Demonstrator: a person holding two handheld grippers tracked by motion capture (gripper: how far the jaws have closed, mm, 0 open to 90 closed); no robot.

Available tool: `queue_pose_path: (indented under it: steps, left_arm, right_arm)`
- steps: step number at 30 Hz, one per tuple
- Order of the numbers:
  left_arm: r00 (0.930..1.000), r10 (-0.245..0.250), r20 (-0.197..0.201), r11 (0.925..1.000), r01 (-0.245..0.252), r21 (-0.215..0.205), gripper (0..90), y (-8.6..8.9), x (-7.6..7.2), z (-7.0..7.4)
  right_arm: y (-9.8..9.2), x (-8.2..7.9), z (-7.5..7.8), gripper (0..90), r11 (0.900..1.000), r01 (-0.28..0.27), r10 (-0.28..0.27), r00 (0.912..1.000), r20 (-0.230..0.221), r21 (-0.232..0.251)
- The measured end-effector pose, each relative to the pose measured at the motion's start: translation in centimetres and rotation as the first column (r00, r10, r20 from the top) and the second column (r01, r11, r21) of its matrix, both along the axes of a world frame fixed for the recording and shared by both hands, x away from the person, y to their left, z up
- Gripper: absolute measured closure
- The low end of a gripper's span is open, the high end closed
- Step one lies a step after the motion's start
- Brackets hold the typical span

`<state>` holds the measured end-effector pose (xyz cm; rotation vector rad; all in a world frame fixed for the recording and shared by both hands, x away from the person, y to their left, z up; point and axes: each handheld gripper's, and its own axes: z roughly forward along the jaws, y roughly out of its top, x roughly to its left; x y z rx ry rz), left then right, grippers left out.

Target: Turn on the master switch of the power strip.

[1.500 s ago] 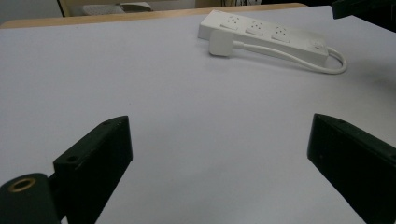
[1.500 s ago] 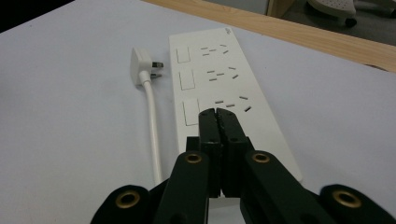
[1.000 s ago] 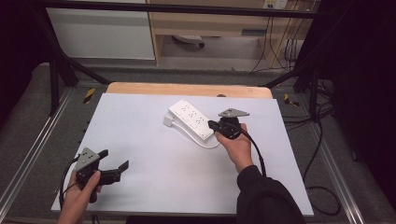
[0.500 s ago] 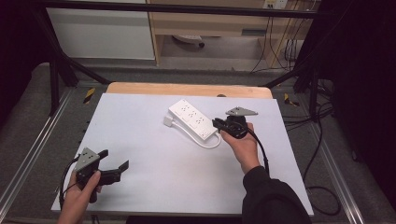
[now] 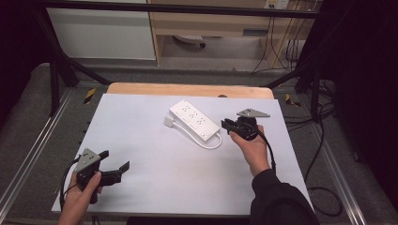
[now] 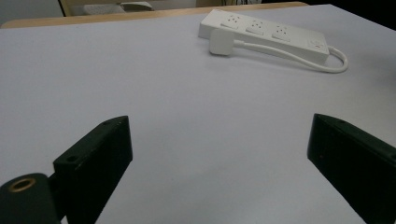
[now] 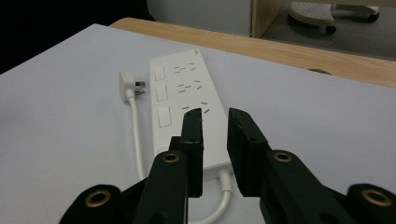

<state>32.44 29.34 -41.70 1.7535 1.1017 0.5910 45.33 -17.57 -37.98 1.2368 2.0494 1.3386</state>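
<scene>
Two grippers out: your right gripper (image 5: 228, 124), jaws nearly together on nothing, hangs just off the cord end of the white power strip (image 5: 194, 120) at table (image 5: 141, 117) centre-back, likely lining up a grab, while your left gripper (image 5: 114, 165) waits wide apart near the front-left edge, bare tabletop between.

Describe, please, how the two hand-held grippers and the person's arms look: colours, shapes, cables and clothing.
Both tools are black with two flat, blocky jaws. The left gripper and the right gripper each carry a grey three-cornered plate on top, and a black cable trails from each. Brass-coloured round fittings sit near the jaw bases in the gripper views. The right arm wears a dark sleeve; no sleeve is visible at the left hand.
</scene>
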Motion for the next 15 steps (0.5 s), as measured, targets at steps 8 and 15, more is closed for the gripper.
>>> queue_pose_path:
  steps: [8,15]
  left_arm:
    - [1.0,-0.001,0.0,1.0,0.001,0.0,6.7,0.0,0.0,0.0]
    - [1.0,0.002,0.001,1.0,-0.002,0.0,6.6,0.0,0.0,0.0]
  right_arm:
    - [-0.7,-0.3,0.4,67.9,1.0,0.011,-0.011,0.9999,0.0,0.016]
    - [-1.3,-0.6,0.9,56.3,0.999,0.021,-0.021,0.9998,-0.004,0.032]
